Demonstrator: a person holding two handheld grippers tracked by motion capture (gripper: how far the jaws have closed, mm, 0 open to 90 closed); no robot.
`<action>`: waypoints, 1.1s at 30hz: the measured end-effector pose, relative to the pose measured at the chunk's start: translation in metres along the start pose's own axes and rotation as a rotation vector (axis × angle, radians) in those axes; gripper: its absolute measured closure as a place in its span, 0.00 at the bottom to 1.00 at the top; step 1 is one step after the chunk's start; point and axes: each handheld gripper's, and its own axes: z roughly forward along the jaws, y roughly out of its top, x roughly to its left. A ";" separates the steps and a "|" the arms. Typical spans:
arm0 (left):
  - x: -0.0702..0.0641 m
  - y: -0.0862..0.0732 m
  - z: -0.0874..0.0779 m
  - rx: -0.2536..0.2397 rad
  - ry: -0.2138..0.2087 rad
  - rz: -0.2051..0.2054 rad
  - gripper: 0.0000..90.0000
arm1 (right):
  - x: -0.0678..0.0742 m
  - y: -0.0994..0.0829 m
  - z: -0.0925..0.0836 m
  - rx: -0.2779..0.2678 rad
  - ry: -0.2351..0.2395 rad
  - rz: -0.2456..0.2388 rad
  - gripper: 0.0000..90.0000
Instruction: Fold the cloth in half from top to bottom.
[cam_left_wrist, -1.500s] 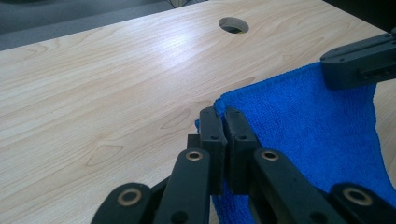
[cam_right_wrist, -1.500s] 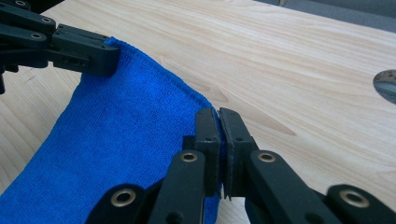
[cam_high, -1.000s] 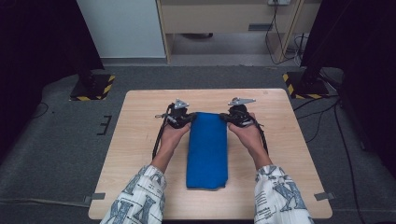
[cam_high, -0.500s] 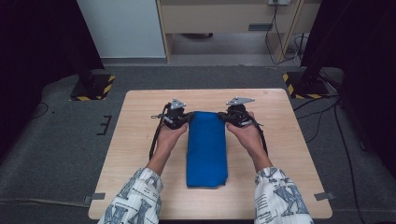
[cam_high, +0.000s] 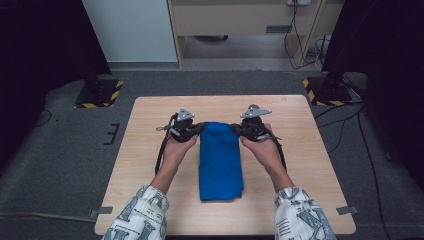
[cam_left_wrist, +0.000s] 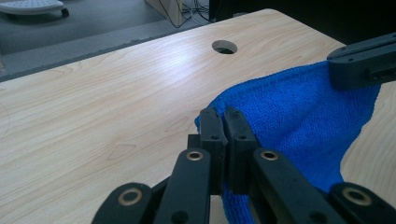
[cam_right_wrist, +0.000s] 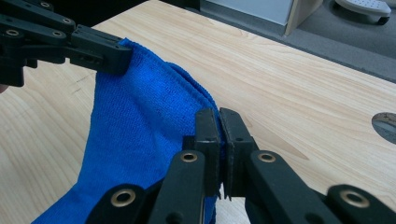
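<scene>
Blue towel pinched on a pale wood worktop

Left gripper (cam_high: 196, 131) and right gripper (cam_high: 239, 130) fingers clamp the blue towel's (cam_high: 220, 162) far corners; the worktop (cam_high: 150, 150) stands on grey carpet (cam_high: 60, 150).

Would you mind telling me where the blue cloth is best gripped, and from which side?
Grip the blue cloth at its two far corners, each from its own long side. It lies as a long folded strip, so its corners are thin enough to pinch, as the left gripper and right gripper do.
</scene>
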 end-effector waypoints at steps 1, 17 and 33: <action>-0.001 0.000 -0.001 0.000 -0.001 0.005 0.97 | 0.001 -0.001 -0.001 0.000 0.000 0.004 0.97; -0.013 -0.011 -0.011 -0.010 -0.031 0.023 0.97 | 0.008 -0.022 -0.013 -0.018 0.017 0.013 0.97; -0.020 -0.026 -0.023 -0.014 -0.063 0.019 0.97 | 0.019 -0.035 -0.024 -0.025 0.030 0.002 0.97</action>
